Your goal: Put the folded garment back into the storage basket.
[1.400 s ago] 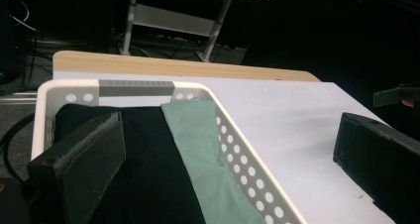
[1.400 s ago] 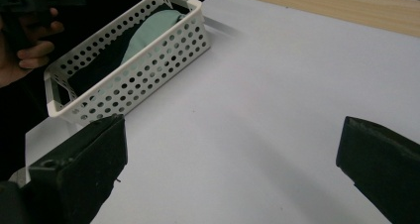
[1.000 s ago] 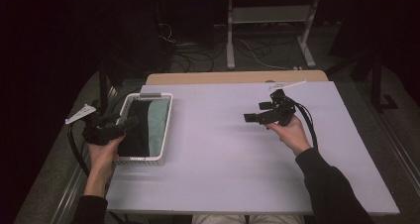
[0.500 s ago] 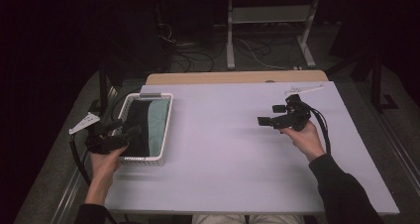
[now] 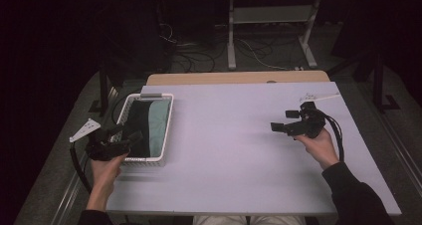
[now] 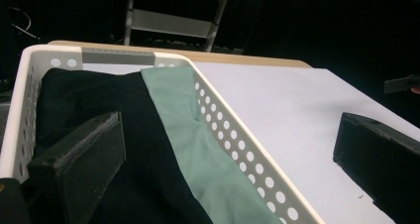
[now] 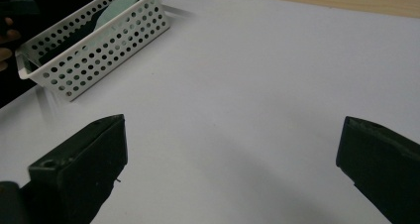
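A white perforated basket (image 5: 166, 116) (image 6: 237, 140) (image 7: 104, 40) sits at the table's left side, holding folded black cloth (image 5: 137, 123) (image 6: 114, 135) and pale green cloth (image 5: 158, 123) (image 6: 198, 149). My left gripper (image 5: 128, 137) (image 6: 228, 159) hovers open at the basket's near end, one jaw over the black cloth, the other outside over the table. My right gripper (image 5: 284, 120) (image 7: 230, 169) is held open above the bare right part of the table, pointing left toward the basket, with nothing between its jaws.
The pale lilac tabletop (image 5: 234, 150) lies between the two grippers. A wooden board edge (image 5: 239, 77) runs along the far side. Beyond the table are a metal stand (image 5: 268, 31) and cables on a dark floor. A small white object (image 5: 318, 95) lies at the far right.
My left gripper has drawn back toward the basket's near left corner. My right gripper has shifted right and slightly nearer the person.
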Demonstrator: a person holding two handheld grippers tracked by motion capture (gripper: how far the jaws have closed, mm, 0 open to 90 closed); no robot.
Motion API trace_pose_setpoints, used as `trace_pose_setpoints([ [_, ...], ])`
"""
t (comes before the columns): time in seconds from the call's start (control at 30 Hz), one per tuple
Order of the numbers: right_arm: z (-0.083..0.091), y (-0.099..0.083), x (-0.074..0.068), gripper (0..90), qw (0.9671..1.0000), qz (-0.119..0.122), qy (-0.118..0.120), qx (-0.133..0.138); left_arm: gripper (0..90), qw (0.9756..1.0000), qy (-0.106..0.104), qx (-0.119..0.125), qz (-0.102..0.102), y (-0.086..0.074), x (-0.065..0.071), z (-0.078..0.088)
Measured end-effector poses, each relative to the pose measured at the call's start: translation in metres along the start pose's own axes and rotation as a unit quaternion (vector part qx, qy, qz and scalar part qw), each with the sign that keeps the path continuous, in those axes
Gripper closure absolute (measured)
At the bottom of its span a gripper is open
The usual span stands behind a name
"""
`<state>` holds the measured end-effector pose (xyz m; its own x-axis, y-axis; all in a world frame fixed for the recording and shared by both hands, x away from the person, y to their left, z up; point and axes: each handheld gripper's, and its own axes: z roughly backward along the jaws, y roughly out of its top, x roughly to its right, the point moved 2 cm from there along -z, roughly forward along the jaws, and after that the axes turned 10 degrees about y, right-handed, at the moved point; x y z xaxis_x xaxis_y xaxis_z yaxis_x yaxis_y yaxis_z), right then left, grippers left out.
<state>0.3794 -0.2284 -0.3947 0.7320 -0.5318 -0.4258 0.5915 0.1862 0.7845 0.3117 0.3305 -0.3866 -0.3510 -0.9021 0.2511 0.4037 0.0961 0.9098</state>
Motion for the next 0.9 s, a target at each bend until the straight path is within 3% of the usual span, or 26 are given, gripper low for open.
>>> trace_pose_setpoints([
  [0.27,0.016,-0.016,0.004,0.0,0.9999,-0.005,-0.014,0.004,0.0,0.9999,0.0,-0.008,-0.014,-0.004,0.007,-0.001],
  [0.9,0.056,-0.058,0.012,0.0,0.9986,-0.013,-0.049,0.014,0.0,0.9996,-0.001,-0.022,-0.017,-0.015,0.011,-0.003],
])
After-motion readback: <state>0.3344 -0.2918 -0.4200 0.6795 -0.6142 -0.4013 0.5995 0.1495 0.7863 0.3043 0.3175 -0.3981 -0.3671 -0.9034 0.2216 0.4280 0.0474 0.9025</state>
